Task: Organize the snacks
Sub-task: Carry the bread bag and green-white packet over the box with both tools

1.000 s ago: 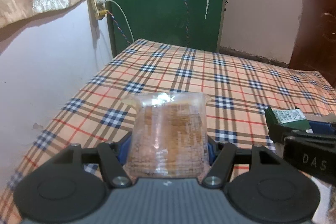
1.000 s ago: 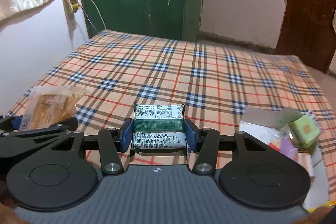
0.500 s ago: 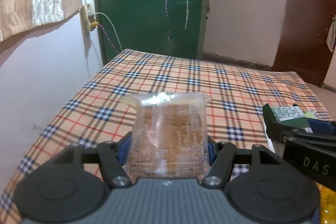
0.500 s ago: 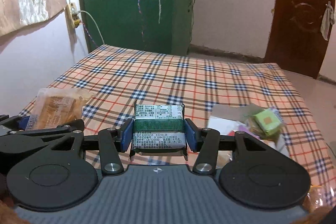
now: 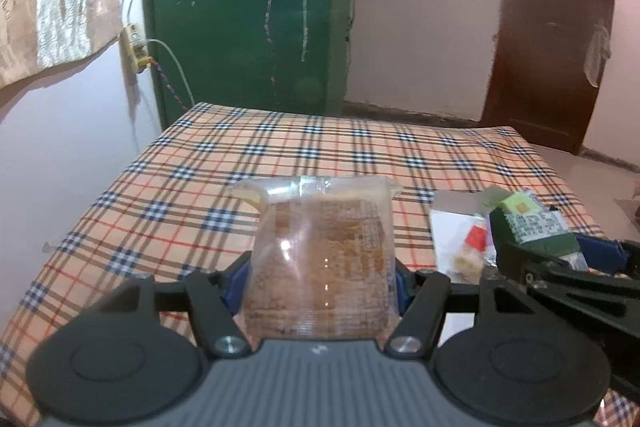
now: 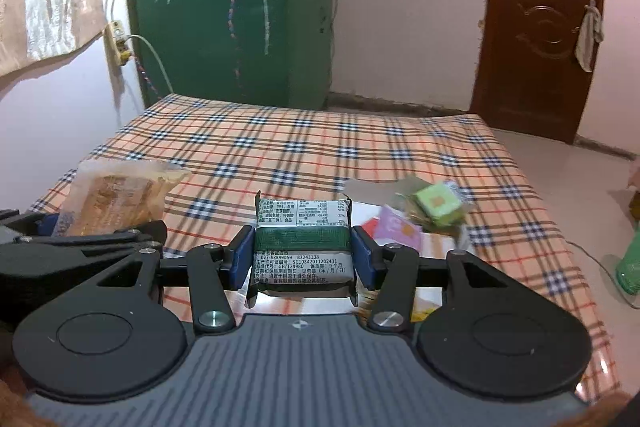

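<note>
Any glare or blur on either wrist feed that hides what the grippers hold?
Left wrist: glare spots on the clear plastic cracker packet in the left gripper, print soft. Right wrist: green-banded foil snack packet in the right gripper is sharp; the light green wrapped square is motion-smeared.

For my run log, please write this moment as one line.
left gripper: shut on clear biscuit pack | right gripper: shut on green-banded packet | both above plaid cloth | snack pile at right
</note>
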A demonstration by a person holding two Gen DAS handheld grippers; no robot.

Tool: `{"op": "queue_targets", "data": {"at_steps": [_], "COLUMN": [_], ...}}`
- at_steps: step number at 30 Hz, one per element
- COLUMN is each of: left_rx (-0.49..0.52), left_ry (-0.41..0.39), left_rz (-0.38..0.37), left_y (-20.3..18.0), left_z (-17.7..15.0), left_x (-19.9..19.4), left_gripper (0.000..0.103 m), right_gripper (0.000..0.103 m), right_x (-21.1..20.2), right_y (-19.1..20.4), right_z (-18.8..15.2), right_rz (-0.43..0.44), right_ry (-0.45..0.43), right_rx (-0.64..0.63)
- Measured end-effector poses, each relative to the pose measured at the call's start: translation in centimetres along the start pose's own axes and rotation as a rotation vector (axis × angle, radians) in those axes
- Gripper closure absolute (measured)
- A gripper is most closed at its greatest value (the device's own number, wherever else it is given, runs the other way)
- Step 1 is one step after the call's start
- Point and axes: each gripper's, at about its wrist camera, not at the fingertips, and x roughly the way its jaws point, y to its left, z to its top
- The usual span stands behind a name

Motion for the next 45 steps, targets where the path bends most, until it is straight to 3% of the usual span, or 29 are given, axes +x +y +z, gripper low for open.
{"op": "queue_targets", "data": {"at_steps": [19,28,45], "left_rx": [0.122,0.153,0.158], "left_ry": [0.006,0.014,0.039], "left_rz": [-0.162,-0.189,-0.165], "left_y": [-8.3,-10.6,-11.7], "left_z": [-0.8,-0.5,0.3], "left_x": [0.1,0.9,3.8], "left_gripper": [0.038,0.038,0.038], "right_gripper": [0.041,0.041,0.041], "right_x": [-4.5,-3.2,-0.2], "right_y": [-11.2,-12.7,-12.9], "right_z": [-2.7,-2.1,-0.4], "right_rz": [-0.135,-0.137,-0.132], "right_ry": [-0.007,0.007,0.021], "right_rx": [0.093,0.101,0.094]}}
